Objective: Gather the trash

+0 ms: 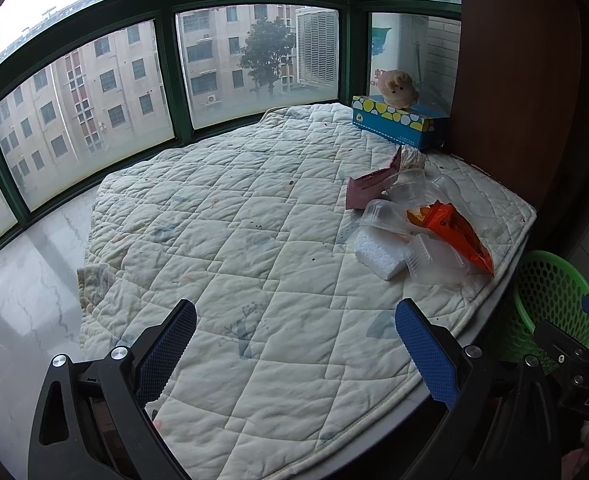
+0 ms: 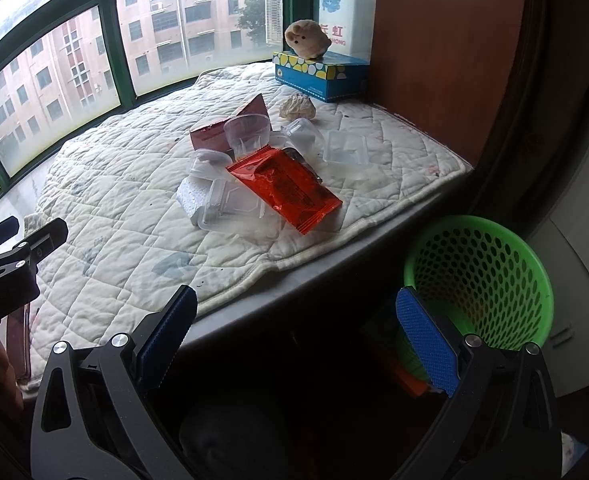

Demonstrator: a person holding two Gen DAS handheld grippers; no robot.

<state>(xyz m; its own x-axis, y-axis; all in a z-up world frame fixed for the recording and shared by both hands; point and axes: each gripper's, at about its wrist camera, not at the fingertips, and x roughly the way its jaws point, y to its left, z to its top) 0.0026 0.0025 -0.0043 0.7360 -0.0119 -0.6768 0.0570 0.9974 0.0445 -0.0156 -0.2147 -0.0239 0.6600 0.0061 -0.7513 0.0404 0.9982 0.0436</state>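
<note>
A heap of trash lies on the quilted mat (image 1: 254, 216) (image 2: 114, 184): an orange snack wrapper (image 1: 454, 236) (image 2: 286, 188), a pink wrapper (image 1: 366, 190) (image 2: 214, 132), a clear cup (image 1: 408, 188) (image 2: 246, 128), clear plastic trays (image 1: 434, 260) (image 2: 344, 148), a white foam block (image 1: 378, 254) (image 2: 190, 198) and a crumpled paper ball (image 2: 296, 108). A green mesh basket (image 1: 550, 292) (image 2: 478, 280) stands below the ledge at the right. My left gripper (image 1: 294, 348) hangs open over the mat, well short of the heap. My right gripper (image 2: 294, 344) is open and holds nothing, beside the basket, below the ledge edge.
A blue tissue box (image 1: 398, 122) (image 2: 320, 74) with a plush toy (image 1: 396, 88) (image 2: 306, 38) on it sits at the back by a brown cabinet wall (image 2: 446, 48). Green-framed windows (image 1: 166, 80) close off the far side. A marble sill (image 1: 22, 300) lies left of the mat.
</note>
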